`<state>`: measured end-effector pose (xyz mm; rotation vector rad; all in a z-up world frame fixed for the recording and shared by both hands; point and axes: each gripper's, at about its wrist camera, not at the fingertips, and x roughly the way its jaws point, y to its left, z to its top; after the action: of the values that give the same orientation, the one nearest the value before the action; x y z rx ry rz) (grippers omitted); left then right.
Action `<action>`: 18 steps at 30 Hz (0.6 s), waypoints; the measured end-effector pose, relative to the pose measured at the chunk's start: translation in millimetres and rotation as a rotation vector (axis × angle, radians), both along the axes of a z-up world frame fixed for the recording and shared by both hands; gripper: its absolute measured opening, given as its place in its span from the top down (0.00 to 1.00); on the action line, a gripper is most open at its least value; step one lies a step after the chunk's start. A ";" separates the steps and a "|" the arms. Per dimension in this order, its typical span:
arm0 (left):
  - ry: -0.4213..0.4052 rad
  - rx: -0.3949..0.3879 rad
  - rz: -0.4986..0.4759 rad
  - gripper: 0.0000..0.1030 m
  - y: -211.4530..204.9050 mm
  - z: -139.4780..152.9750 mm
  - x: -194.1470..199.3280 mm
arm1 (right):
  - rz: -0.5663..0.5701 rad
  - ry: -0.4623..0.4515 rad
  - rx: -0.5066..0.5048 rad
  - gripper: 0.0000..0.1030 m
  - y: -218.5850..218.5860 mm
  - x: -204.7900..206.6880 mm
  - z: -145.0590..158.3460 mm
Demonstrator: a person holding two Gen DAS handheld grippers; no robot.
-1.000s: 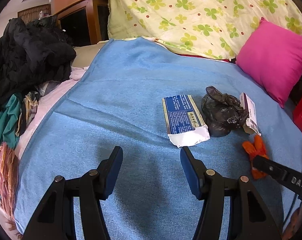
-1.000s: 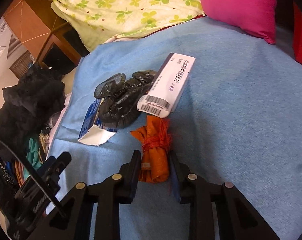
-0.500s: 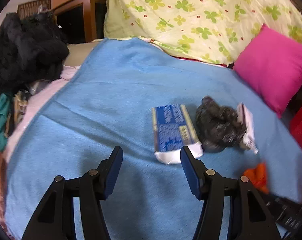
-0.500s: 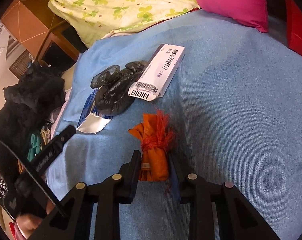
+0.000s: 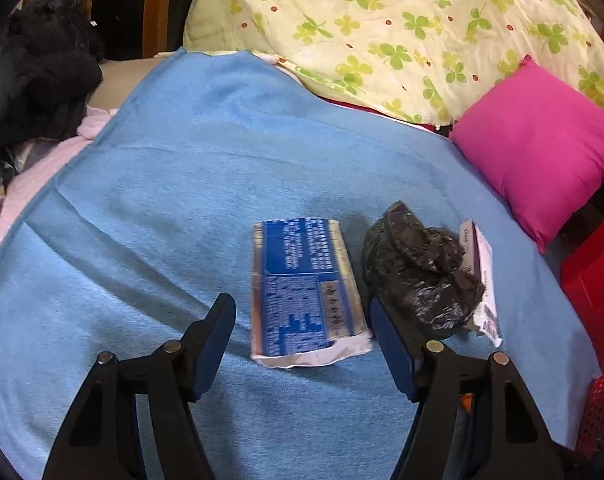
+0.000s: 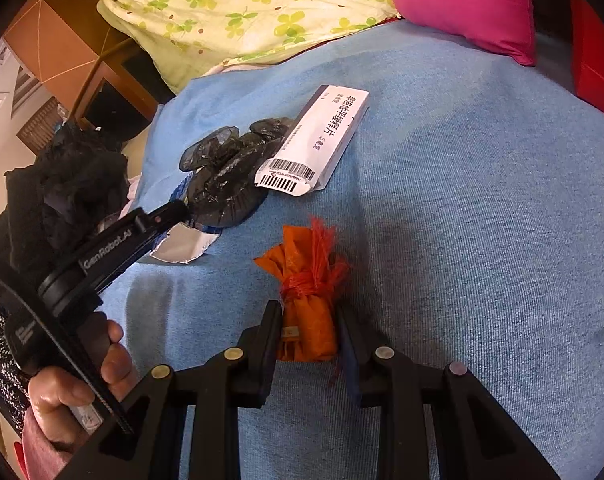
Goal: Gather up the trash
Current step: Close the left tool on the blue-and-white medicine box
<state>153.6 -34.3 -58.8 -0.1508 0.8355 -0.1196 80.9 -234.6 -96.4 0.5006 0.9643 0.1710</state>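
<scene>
On a bed's blue blanket [image 5: 182, 184], a flat blue-and-white torn foil wrapper [image 5: 302, 288] is framed by the left hand-held gripper [image 5: 302, 332], jaws opening, nothing pinched. Light and crinkly, it is best nipped at an edge. A soft orange tied cloth bundle [image 6: 307, 312] is clenched by the right hand-held gripper [image 6: 307, 346].
</scene>
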 end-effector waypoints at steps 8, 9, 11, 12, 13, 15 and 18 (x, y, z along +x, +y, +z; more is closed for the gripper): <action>0.058 -0.042 0.002 0.32 2.2 -14.0 8.8 | 0.001 -0.002 0.019 0.70 -3.0 -0.1 -1.9; 0.058 -0.058 0.000 0.37 4.2 -15.1 9.2 | 0.001 -0.002 0.019 0.70 -3.0 -0.1 -1.8; 0.057 -0.079 -0.003 0.42 5.6 -14.8 9.0 | 0.002 -0.002 0.017 0.70 -2.8 -0.2 -1.7; 0.050 -0.087 -0.002 0.43 6.2 -14.0 8.3 | 0.002 -0.003 0.013 0.70 -2.4 -0.2 -1.4; 0.047 -0.089 -0.002 0.43 6.9 -13.8 7.9 | 0.003 -0.004 0.011 0.70 -2.5 -0.3 -1.4; 0.035 -0.087 -0.001 0.44 7.0 -11.6 5.4 | 0.004 -0.006 0.003 0.70 -2.0 -0.6 -0.6; 0.018 -0.080 0.001 0.44 7.8 -5.8 0.6 | 0.010 -0.006 -0.001 0.70 -1.1 -1.0 1.3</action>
<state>154.1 -26.5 -64.6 -0.2274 0.8486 -0.1508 79.9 -235.7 -95.2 0.4938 0.9607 0.1805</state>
